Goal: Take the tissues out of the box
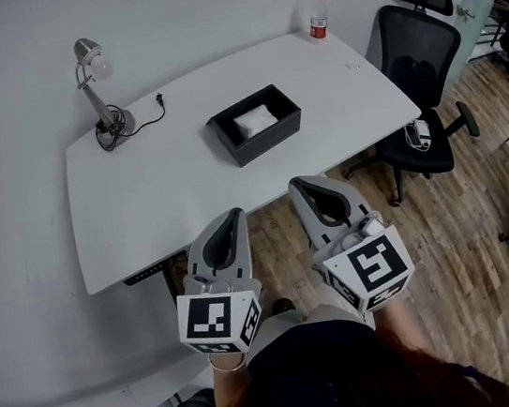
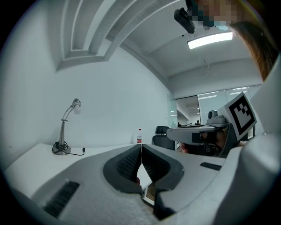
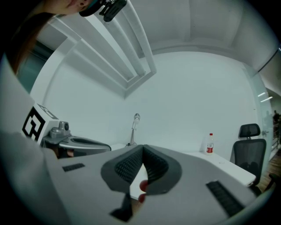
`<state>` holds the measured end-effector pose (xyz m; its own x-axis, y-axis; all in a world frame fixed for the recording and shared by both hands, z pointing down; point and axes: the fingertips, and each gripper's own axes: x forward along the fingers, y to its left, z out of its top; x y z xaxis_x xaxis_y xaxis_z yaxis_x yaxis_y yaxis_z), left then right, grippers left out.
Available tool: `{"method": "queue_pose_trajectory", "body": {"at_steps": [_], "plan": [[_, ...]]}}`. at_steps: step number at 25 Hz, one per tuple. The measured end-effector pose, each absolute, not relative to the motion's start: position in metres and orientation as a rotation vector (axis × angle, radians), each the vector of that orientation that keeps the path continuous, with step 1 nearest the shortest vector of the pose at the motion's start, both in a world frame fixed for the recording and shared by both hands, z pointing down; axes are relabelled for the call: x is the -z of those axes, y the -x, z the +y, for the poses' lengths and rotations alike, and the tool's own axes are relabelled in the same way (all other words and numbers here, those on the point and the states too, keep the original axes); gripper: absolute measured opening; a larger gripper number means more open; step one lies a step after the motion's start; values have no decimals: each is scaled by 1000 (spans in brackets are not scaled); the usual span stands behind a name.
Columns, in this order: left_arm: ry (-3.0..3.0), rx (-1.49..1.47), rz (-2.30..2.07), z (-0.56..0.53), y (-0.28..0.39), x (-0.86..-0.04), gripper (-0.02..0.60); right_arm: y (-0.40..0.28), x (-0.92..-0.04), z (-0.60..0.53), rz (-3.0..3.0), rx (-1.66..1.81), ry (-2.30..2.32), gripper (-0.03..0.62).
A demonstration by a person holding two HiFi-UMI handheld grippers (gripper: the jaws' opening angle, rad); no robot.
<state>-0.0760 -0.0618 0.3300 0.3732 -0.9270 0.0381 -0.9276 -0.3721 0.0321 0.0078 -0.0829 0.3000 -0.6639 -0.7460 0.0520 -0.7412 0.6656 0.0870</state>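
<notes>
A black open box (image 1: pixel 255 124) sits mid-table on the white table (image 1: pixel 141 205), with white tissues (image 1: pixel 254 120) showing inside it. Both grippers hang in front of the table's near edge, short of the box. My left gripper (image 1: pixel 229 216) is shut with nothing between its jaws; its tips meet in the left gripper view (image 2: pixel 141 145). My right gripper (image 1: pixel 301 183) is also shut and empty, seen from its own camera (image 3: pixel 142 148). The box is hidden behind the jaws in both gripper views.
A silver desk lamp (image 1: pixel 97 88) with its cord stands at the table's far left. A water bottle (image 1: pixel 318 17) stands at the far right corner. A black office chair (image 1: pixel 415 69) sits to the right on the wooden floor.
</notes>
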Motion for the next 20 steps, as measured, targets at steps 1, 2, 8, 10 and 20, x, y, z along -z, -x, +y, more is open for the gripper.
{"method": "queue_pose_trajectory", "body": {"at_steps": [1,2,8,10,20], "plan": [[-2568,-16,-1727,-63,77,-329,25,-6,-299,-83,-2789,90,-1250,18],[-2571,-10,-1723,-64,79,-328,25,-3,-298,-83,-2788,92,-1249,18],[-2579,19,-1700,-70,86,-325,25,2,-295,-85,-2779,98,-1263,18],[-2579,18,-1690,-71,85,-327,25,2,-297,-87,-2772,90,-1267,18],[-2585,14,-1677,-87,89,-327,26,3,-302,-107,-2744,92,-1267,20]]}}
